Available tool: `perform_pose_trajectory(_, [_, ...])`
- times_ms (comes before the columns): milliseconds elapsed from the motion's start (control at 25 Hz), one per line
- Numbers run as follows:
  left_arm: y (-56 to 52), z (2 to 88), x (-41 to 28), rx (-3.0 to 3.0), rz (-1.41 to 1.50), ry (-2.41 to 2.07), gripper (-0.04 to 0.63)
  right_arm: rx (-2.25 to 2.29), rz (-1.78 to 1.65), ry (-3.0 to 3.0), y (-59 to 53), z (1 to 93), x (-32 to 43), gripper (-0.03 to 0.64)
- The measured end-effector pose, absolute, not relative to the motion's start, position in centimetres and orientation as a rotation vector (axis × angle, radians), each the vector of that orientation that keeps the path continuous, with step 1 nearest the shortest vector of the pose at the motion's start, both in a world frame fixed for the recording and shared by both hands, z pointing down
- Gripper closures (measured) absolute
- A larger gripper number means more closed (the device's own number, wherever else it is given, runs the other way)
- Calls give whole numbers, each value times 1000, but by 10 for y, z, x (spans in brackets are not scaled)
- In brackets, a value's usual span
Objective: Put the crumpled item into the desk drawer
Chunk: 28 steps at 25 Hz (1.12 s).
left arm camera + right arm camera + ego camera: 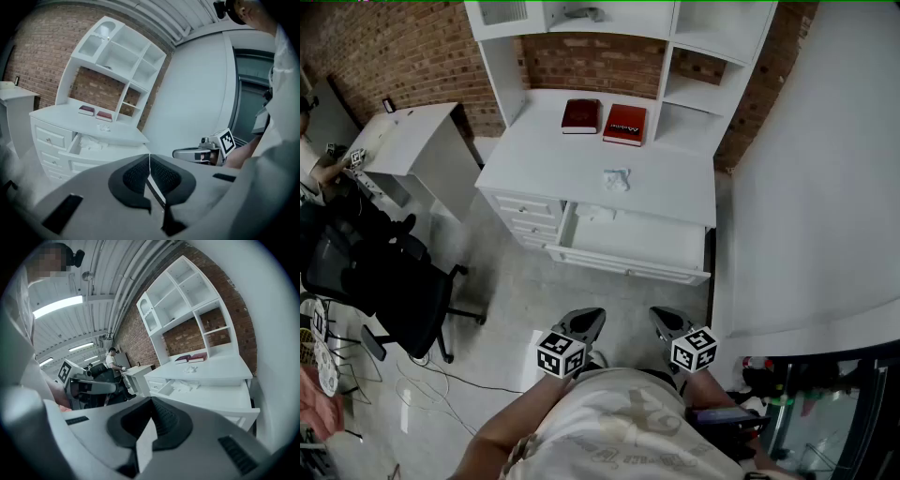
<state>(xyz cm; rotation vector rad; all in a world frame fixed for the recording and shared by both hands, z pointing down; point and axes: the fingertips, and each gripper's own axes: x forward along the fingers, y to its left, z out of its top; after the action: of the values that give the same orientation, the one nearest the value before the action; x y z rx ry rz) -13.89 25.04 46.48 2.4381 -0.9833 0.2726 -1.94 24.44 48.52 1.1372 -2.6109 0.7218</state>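
Holds left gripper (584,324) and right gripper (667,323) side by side close to the body, over the floor (516,300), well short of the desk (544,164). Shows both pairs of jaws pressed together, nothing pinched in either. Beyond them, finds the drawer (647,242) pulled open, a white wad (594,213) in its back left corner. Farther on, sees the crumpled item (617,179) lying on the desk top, just behind the drawer, well apart from both grippers. Behind that, two red books (624,124) side by side.
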Motion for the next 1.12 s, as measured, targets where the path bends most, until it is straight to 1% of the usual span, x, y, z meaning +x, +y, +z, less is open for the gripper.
perform_pose_trajectory(640, [252,466,-131,2451,283,-944,571,1169,727,-2609,255,484,-14,595])
perform_pose_trajectory(1120, [257,467,-154,2450,266,-941,571,1205,717,-2548,261,491,-29,594])
